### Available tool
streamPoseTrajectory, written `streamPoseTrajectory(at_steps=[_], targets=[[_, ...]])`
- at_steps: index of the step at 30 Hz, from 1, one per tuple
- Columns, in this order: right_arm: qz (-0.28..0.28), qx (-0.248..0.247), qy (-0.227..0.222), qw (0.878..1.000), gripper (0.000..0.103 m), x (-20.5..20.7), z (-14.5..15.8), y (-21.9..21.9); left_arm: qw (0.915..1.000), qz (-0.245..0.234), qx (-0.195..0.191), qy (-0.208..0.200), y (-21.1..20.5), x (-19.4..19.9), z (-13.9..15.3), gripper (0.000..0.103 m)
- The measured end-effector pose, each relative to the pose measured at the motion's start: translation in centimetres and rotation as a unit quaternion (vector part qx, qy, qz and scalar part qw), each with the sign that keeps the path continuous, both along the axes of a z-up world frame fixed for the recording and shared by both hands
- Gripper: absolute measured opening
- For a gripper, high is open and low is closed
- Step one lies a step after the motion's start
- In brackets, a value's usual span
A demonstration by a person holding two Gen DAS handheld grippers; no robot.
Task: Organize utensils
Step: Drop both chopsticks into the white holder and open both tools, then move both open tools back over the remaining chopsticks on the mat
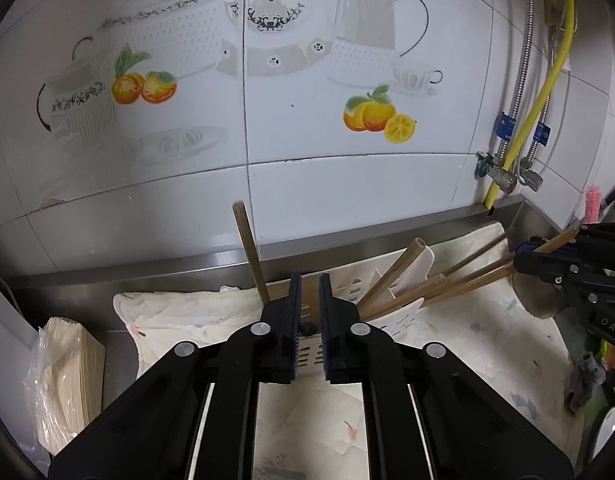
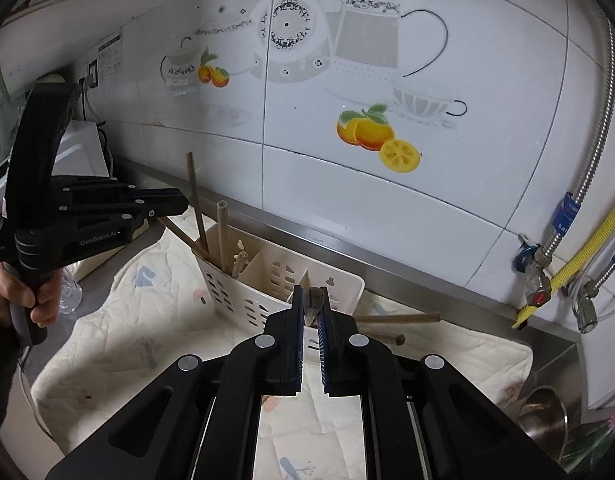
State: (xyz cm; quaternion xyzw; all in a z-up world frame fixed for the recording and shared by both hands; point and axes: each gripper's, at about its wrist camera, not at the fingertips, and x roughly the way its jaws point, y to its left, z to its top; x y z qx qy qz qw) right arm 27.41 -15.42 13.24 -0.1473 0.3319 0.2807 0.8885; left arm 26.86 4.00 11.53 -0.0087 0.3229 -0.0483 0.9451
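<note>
A white slotted utensil holder [image 1: 391, 320] [image 2: 267, 276] lies on a quilted cloth [image 1: 487, 344] [image 2: 119, 332]. Several wooden chopsticks [image 1: 399, 272] [image 2: 221, 232] stick out of it, and one [image 1: 247, 248] stands nearly upright. My left gripper [image 1: 310, 280] [image 2: 181, 203] hovers at the holder's left end. Its jaws are open by a narrow gap, with the dark end of a chopstick [image 1: 309, 327] loose between them. My right gripper [image 2: 312, 294] [image 1: 521, 254] is shut on a chopstick [image 2: 313, 304] over the holder's right compartment. Two chopsticks [image 2: 399, 317] lie on the cloth behind it.
A tiled wall and a steel ledge [image 1: 187, 268] close the back. A bagged stack of paper [image 1: 67, 376] sits left of the cloth. Hoses and valves [image 2: 547, 264] fill the right corner, above a steel ladle [image 2: 543, 416]. A person's hand [image 2: 31, 296] grips the left tool.
</note>
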Motion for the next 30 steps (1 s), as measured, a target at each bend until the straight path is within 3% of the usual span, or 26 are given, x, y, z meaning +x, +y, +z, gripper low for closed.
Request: streamPoseTrajectory(at_steps=[5,8,12,18,24,27,30], targets=[[-0.005,0.006,-0.001,1.0,0.007,0.3,-0.1,-0.2,1.0,0.006,0.002,-0.006,0.1,-0.4,0.2,0.038],[-0.007,0.013,-0.003,1.0,0.009,0.1,0.0,-0.5,0.9999,0.005,0.003,-0.013,0.1,-0.9,0.5,0.044],[-0.015,0.032,-0.017,0.999,0.02,-0.9,0.6,-1.5,0.9996,0.007,0.001,-0.029,0.1,-2.1,1.3,0.053],[-0.019,0.062,-0.042,0.997,0.026,-5.0,0.4,-3.0,0.9986,0.016,0.002,-0.051,0.0,-5.4,1.5,0.067],[-0.006,0.077,-0.013,0.997,0.026,-8.9,-3.4,-2.8,0.9976,0.037,0.009,-0.058,-0.4,-9.8,-0.3,0.079],[-0.007,0.076,0.019,0.997,0.026,-10.6,-6.9,-2.4,0.997,0.048,0.013,-0.06,-0.7,-12.1,-1.6,0.088],[-0.011,0.088,0.071,0.994,0.026,-12.0,-10.7,-2.3,0.9967,0.059,0.016,-0.054,-0.9,-14.2,-3.4,0.09]])
